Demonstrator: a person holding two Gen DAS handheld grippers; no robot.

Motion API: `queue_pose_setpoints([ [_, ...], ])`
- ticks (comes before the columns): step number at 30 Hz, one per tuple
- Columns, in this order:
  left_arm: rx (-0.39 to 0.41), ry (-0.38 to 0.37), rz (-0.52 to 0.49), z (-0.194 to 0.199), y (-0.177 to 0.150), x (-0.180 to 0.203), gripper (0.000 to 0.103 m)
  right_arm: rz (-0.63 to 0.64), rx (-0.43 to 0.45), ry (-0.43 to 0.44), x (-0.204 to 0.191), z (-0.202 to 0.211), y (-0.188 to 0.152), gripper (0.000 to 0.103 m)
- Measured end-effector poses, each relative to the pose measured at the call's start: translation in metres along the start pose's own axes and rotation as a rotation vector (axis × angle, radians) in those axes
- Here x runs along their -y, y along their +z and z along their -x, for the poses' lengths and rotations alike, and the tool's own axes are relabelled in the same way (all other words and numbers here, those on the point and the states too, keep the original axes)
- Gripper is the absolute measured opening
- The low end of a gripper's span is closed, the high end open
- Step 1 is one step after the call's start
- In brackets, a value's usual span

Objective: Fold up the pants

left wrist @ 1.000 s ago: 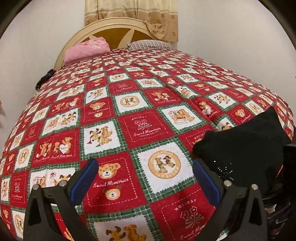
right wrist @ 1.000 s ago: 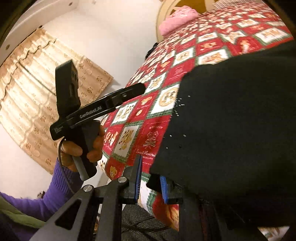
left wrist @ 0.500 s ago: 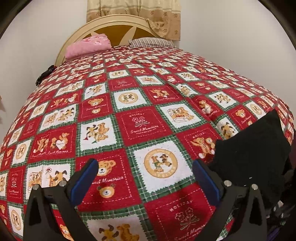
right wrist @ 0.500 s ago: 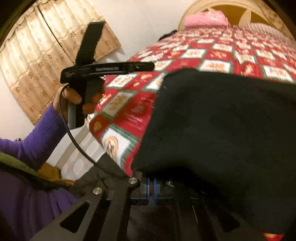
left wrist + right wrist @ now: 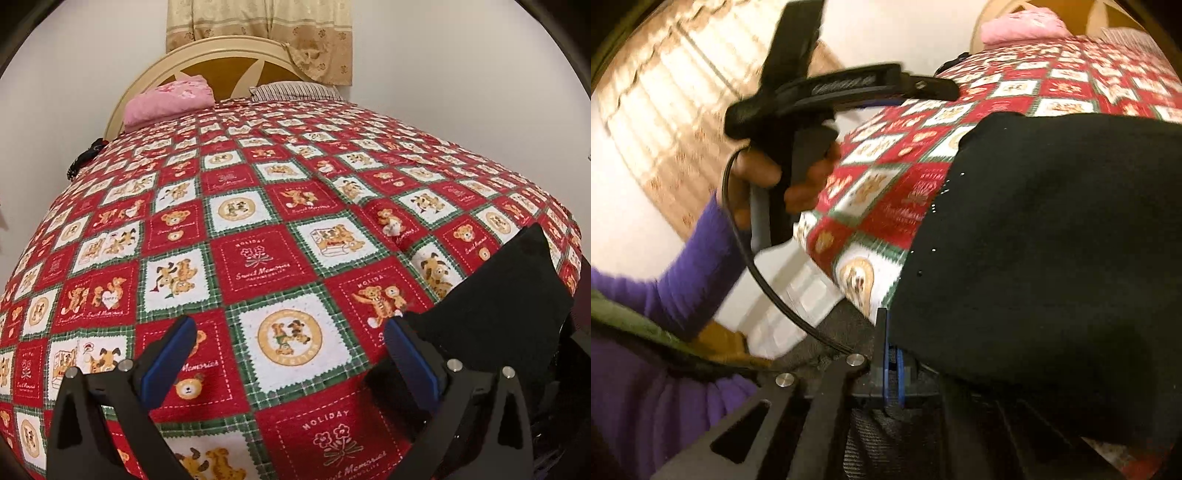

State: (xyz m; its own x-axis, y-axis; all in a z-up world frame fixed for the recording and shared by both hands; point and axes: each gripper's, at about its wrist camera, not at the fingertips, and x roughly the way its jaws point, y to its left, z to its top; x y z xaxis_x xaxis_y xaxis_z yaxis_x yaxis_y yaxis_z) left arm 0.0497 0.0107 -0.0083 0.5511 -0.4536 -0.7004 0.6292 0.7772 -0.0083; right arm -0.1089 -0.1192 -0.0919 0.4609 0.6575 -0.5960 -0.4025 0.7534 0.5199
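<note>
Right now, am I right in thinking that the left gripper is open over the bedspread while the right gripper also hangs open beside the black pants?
Not quite. The left gripper is indeed open over the bedspread, but the right gripper is not open: the right wrist view shows its blue pads pressed together at the edge of the black pants, apparently pinching the fabric.

Warm, yellowish indoor light all round, even and soft, with no hard shadows across the red-and-white teddy-bear patchwork bedspread (image 5: 266, 221). My left view is crisp in the middle, bulging at the edges, corners black. My right view smears: my hand on the black grip of my left gripper (image 5: 798, 162) is blurred. The black fabric pants (image 5: 1052, 251) read as one flat dark mass, tiny glints speckling it.
</note>
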Motion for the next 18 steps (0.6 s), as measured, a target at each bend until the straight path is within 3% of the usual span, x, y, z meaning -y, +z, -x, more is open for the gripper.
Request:
queue_pose_setpoints([
  [5,0.013,0.007,0.029,0.01,-0.009,-0.008,0.103,0.06,-0.015,-0.066,-0.015,0.034,-0.002,0.004],
  [7,0.009,0.008,0.044,0.012,-0.013,-0.01,0.103,0.08,-0.023,-0.052,-0.018,0.057,-0.006,0.004],
  [10,-0.004,0.001,0.048,0.014,-0.02,-0.008,0.103,0.102,0.077,-0.026,-0.023,0.1,-0.004,0.004],
  [11,-0.007,-0.01,0.049,0.015,-0.022,-0.005,0.103,0.101,0.137,-0.064,-0.022,0.111,0.001,0.004],
  [14,-0.011,-0.068,0.068,0.019,-0.024,0.009,0.103,0.078,0.215,-0.327,-0.006,0.122,0.018,0.004],
  [15,-0.008,-0.082,0.07,0.02,-0.023,0.014,0.103,0.069,0.216,-0.401,0.003,0.12,0.021,0.004],
  [18,0.0,-0.108,0.062,0.017,-0.024,0.036,0.103,0.053,0.147,-0.492,0.027,0.104,0.016,0.004],
])
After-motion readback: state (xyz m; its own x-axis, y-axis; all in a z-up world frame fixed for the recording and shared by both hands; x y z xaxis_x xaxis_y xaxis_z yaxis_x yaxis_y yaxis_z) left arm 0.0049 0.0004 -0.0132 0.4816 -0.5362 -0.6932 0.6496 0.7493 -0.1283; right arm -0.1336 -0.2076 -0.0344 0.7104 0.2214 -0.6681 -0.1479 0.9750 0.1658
